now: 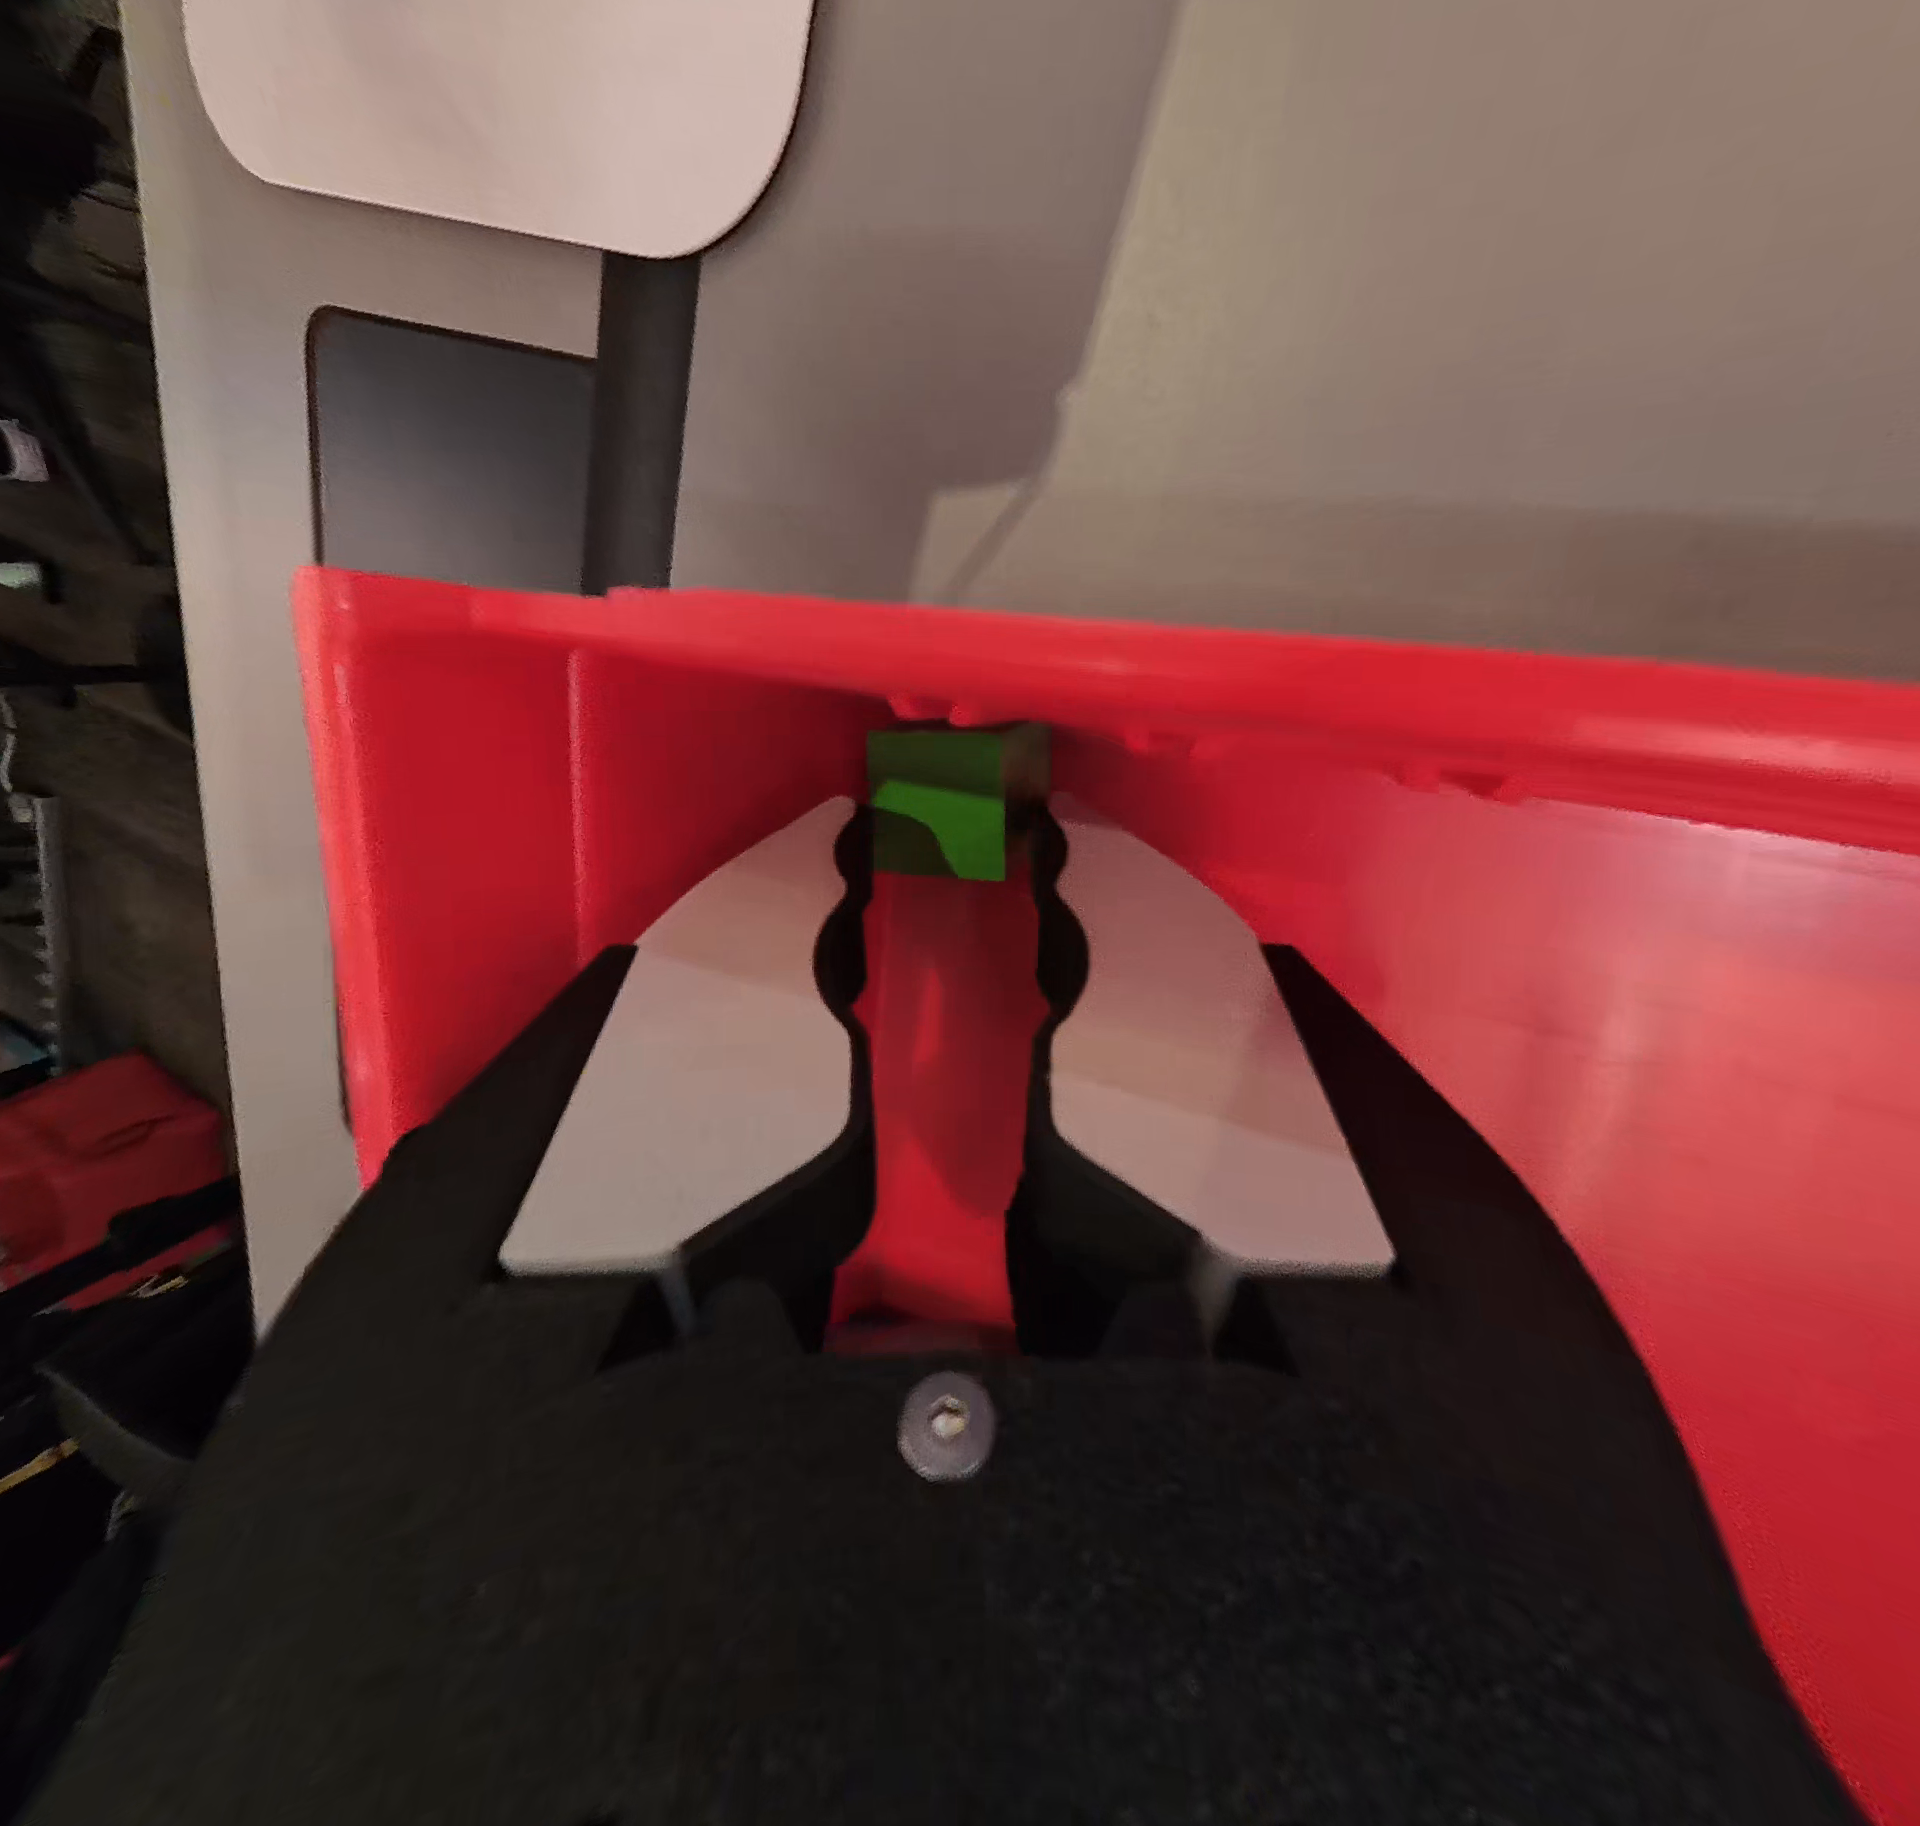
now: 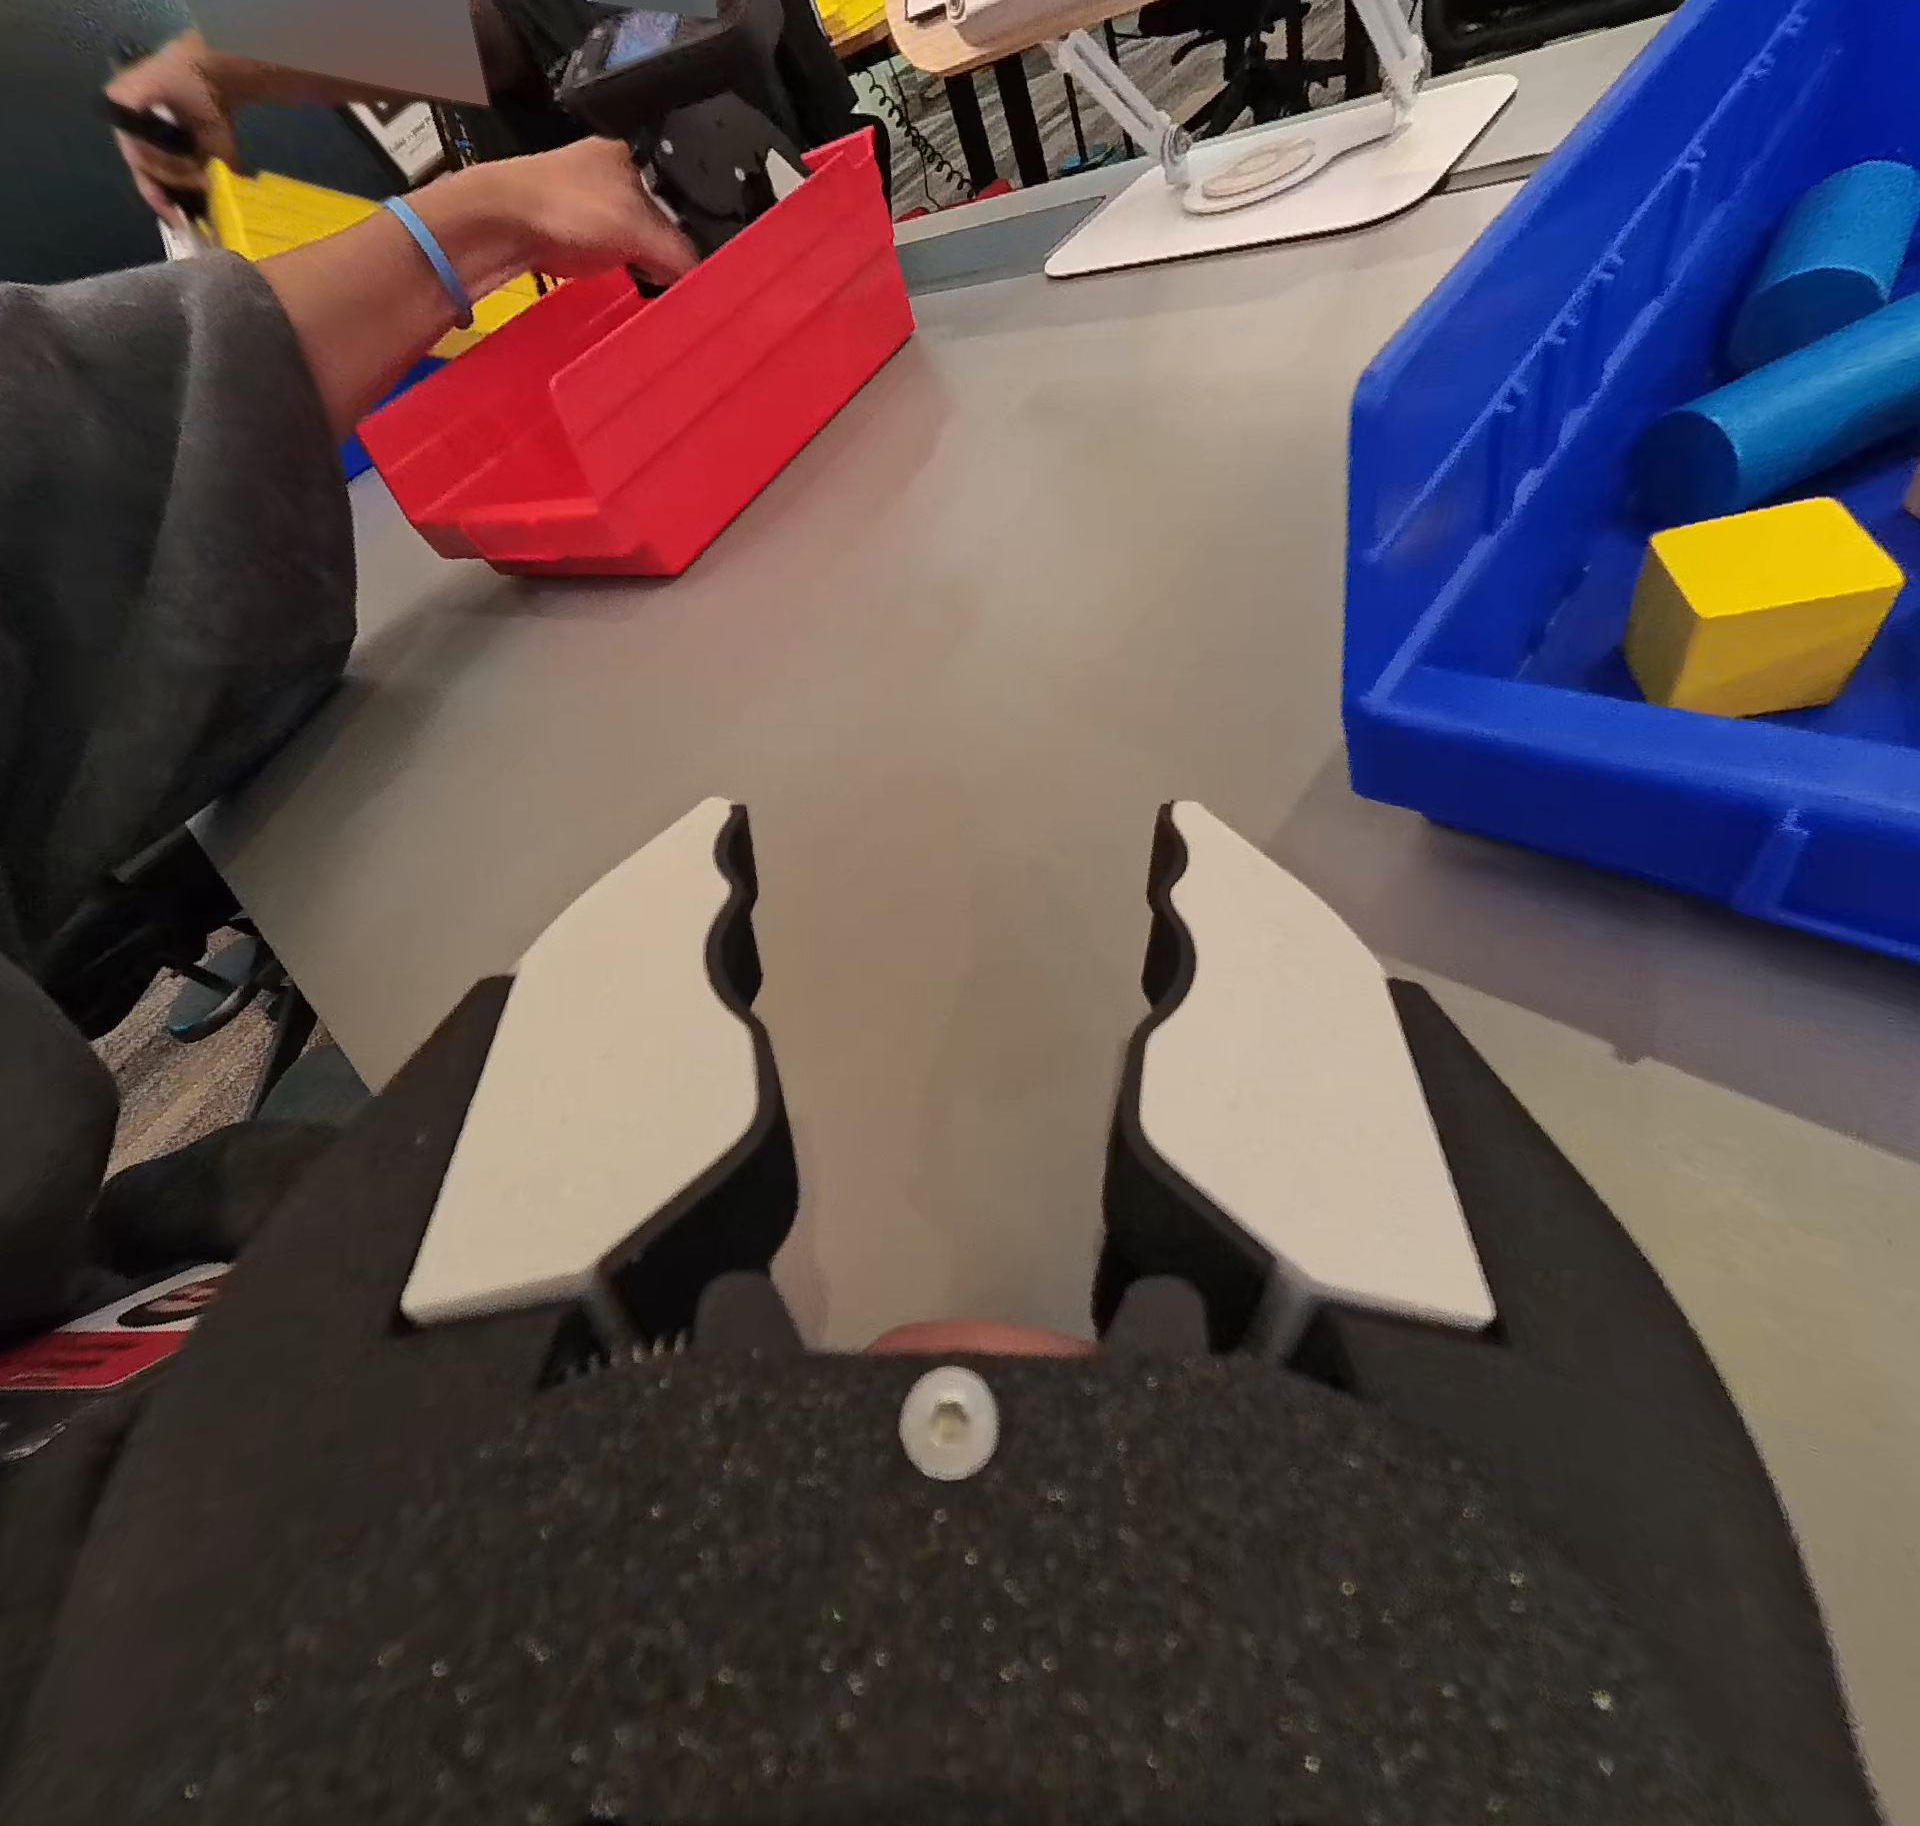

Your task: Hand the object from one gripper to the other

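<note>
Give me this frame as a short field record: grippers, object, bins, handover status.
left gripper: inside the red bin, fingers at the sides of the green block; firm clamp cannot be confirmed
right gripper: open, empty, over the grey table
blue bin: holds a yellow block and blue cylinders
handover: not started; grippers far apart
</note>
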`<act>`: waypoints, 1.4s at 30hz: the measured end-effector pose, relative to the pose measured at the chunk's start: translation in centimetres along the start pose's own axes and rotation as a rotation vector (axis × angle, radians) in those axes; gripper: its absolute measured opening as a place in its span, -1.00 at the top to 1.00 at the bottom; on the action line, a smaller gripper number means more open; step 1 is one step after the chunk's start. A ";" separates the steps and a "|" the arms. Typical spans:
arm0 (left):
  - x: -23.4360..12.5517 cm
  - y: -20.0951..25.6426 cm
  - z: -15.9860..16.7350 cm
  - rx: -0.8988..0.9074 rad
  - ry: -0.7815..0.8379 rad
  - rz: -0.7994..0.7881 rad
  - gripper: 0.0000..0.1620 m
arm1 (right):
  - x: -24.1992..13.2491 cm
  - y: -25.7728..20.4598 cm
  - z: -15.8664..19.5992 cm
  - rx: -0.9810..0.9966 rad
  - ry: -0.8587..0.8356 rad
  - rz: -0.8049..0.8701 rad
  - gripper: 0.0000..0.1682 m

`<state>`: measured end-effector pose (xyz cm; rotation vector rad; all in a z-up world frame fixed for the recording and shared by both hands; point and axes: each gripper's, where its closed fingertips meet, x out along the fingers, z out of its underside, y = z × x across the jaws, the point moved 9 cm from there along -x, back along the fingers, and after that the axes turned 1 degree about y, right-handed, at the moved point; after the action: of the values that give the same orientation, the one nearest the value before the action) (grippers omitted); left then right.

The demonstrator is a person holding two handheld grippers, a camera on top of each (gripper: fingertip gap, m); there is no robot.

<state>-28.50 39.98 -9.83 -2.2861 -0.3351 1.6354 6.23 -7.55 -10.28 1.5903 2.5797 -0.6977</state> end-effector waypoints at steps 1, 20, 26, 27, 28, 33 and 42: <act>0.0 0.1 0.1 -0.002 0.002 -0.010 0.65 | 0.0 0.0 0.0 -0.004 0.000 -0.002 0.14; -21.0 13.0 -2.8 -0.118 0.883 -0.168 0.66 | 6.4 -3.3 -5.9 0.187 -0.015 -0.449 0.15; -22.8 21.0 -8.9 0.022 1.099 -0.184 0.66 | 14.2 -7.5 -10.6 0.545 -0.060 -0.889 0.11; -22.9 22.0 -9.7 0.050 1.088 -0.202 0.66 | 15.1 -8.1 -11.3 0.607 -0.061 -0.961 0.14; -22.9 22.8 -10.3 0.074 1.079 -0.220 0.66 | 15.8 -8.6 -11.8 0.657 -0.064 -1.019 0.17; -22.4 24.7 -11.7 0.081 1.051 -0.191 0.66 | 16.6 -10.0 -12.1 0.661 -0.086 -1.101 0.25; -21.8 26.8 -11.6 -0.071 1.050 -0.145 0.64 | 17.0 -9.2 -10.3 0.749 -0.174 -1.135 0.68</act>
<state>-24.25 5.97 2.47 -2.7069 -0.2725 0.2176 -7.65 7.33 -2.13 -0.1884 3.0439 -1.8667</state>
